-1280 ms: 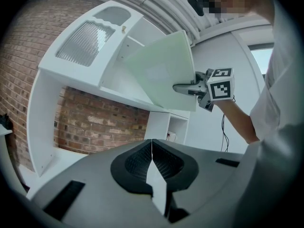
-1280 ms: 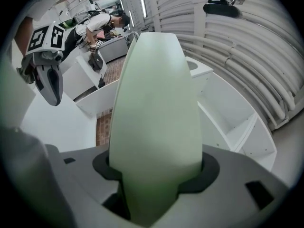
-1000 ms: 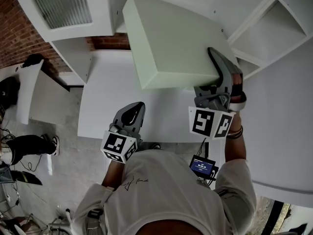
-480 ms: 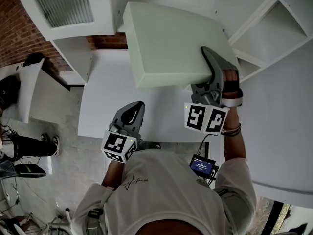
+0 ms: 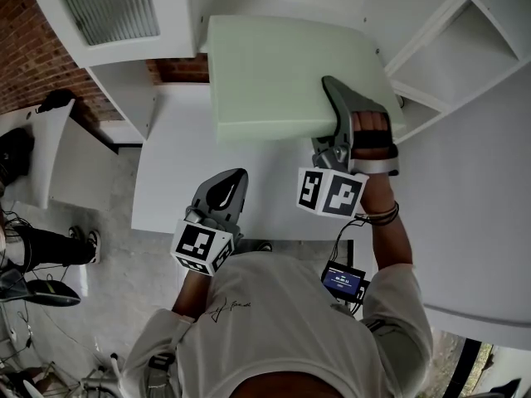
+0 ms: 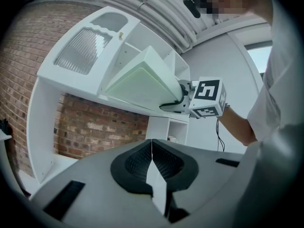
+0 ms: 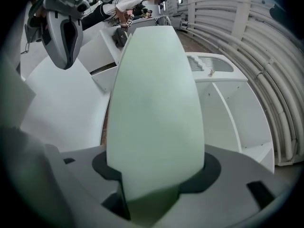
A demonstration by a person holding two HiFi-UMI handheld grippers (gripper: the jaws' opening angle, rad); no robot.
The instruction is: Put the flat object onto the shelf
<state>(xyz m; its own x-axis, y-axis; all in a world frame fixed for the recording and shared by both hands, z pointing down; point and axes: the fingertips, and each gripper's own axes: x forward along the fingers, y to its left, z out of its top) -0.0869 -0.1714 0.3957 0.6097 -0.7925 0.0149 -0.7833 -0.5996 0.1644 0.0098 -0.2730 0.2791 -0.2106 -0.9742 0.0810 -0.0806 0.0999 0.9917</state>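
Note:
A pale green flat foam slab (image 5: 282,73) is held up in front of the white shelf unit (image 5: 465,48). My right gripper (image 5: 336,106) is shut on the slab's near edge, and the slab (image 7: 154,103) fills the right gripper view between the jaws. The slab (image 6: 142,80) also shows tilted, high up in the left gripper view, with the right gripper (image 6: 183,96) clamped on it. My left gripper (image 5: 222,191) hangs lower at the left, over the white table (image 5: 174,181), its jaws shut with nothing between them (image 6: 152,148).
The white shelf unit has open compartments at the upper right (image 5: 489,31) and a ribbed panel at the upper left (image 5: 108,7). A brick wall (image 5: 33,65) stands behind. A person's legs (image 5: 50,243) and gear lie on the floor at the left.
My right gripper has moved left and up with the slab, and the slab's near face has levelled out, showing less of its thick edge. The left gripper has not moved.

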